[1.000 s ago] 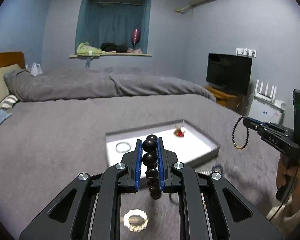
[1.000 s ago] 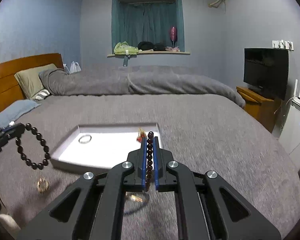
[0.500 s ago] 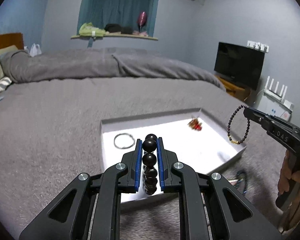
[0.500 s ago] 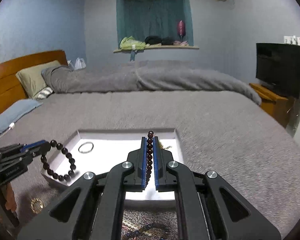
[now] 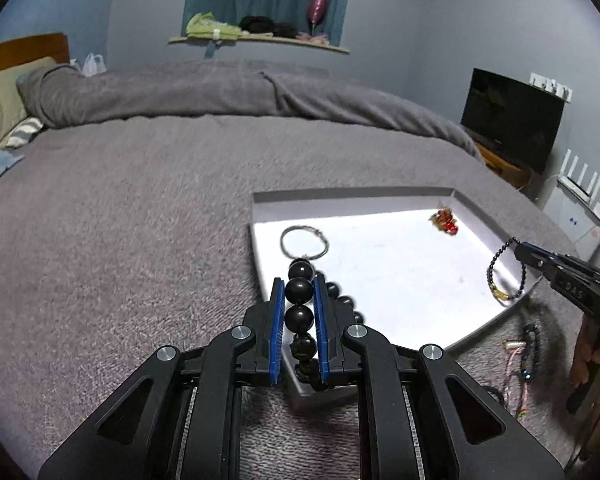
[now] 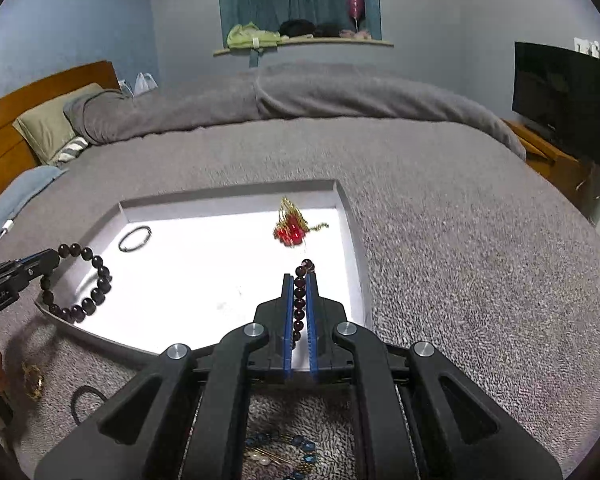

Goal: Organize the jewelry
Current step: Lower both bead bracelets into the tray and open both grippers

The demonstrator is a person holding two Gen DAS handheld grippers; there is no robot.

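Right wrist view is cutting off loose jewelry [image 6: 284, 454] beneath me; my two sets of fingers are pinching two bracelets: large-bead bracelet [image 5: 300, 300], small-bead bracelet [image 6: 299, 300], over one tray [image 6: 236, 200].

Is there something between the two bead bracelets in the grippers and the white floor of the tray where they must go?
Nothing visible. The large dark bead bracelet in the left gripper and the small dark red bead bracelet in the right gripper hang over bare floor of the shallow grey-walled white tray. The thin metal ring and red-gold ornament lie aside.
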